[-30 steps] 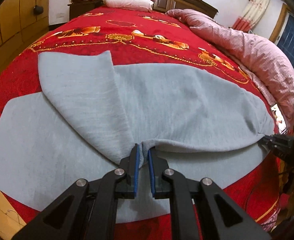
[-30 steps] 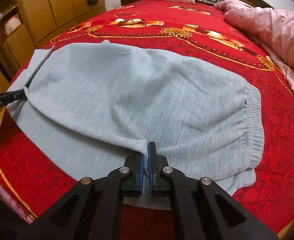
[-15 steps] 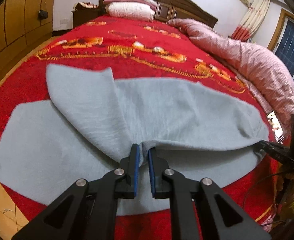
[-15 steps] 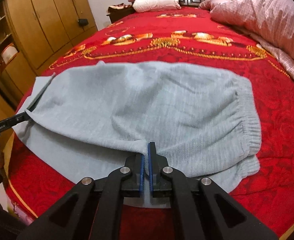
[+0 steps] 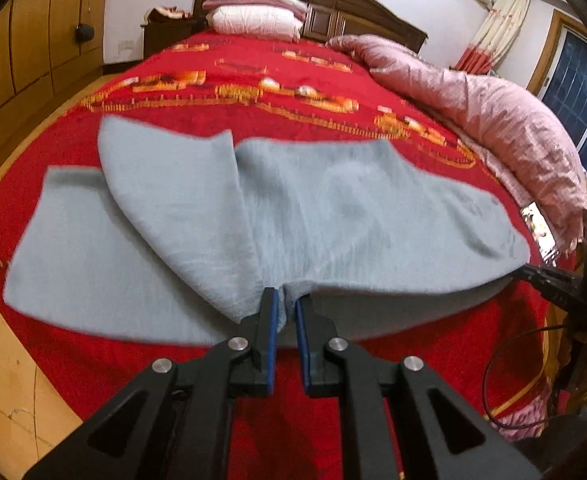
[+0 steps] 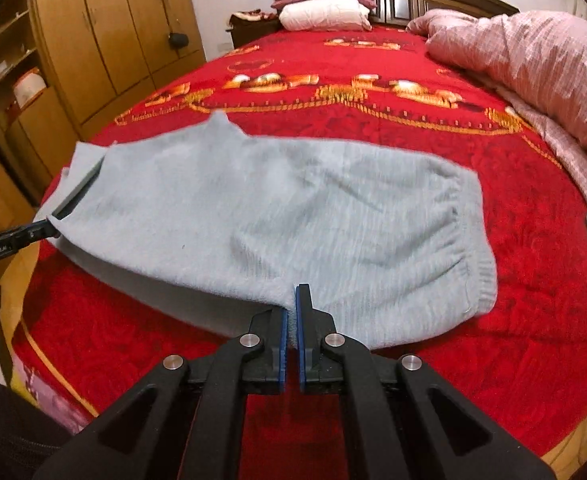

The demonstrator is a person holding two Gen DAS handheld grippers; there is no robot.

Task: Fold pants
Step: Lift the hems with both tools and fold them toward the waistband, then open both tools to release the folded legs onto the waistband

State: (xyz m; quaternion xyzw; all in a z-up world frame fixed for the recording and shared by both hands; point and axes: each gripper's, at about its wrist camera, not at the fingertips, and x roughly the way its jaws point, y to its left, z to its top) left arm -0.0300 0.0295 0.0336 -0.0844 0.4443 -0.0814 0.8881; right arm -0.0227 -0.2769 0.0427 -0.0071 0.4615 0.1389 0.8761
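Light grey pants (image 5: 333, 216) lie across the red bedspread (image 5: 253, 92), folded lengthwise with one leg over the other. My left gripper (image 5: 286, 300) is shut on the near edge of the upper layer, which is lifted off the lower leg (image 5: 77, 264). My right gripper (image 6: 291, 308) is shut on the same near edge by the elastic waistband (image 6: 473, 248). Each gripper shows in the other's view: the right gripper (image 5: 533, 272) at the far right, the left gripper (image 6: 47, 230) at the far left, both pinching the grey cloth. The pants are blurred in both views.
A pink quilt (image 5: 493, 120) is heaped along the bed's right side, with pillows (image 5: 253, 12) at the headboard. Wooden wardrobes (image 6: 105, 40) stand to the left. The wooden floor (image 5: 5, 380) lies below the bed's near edge. A black cable (image 5: 493, 360) hangs at the right.
Both grippers have risen and pulled back toward the bed's near edge, keeping hold of the pants. The lifted upper layer has come with them, and more of the room shows.
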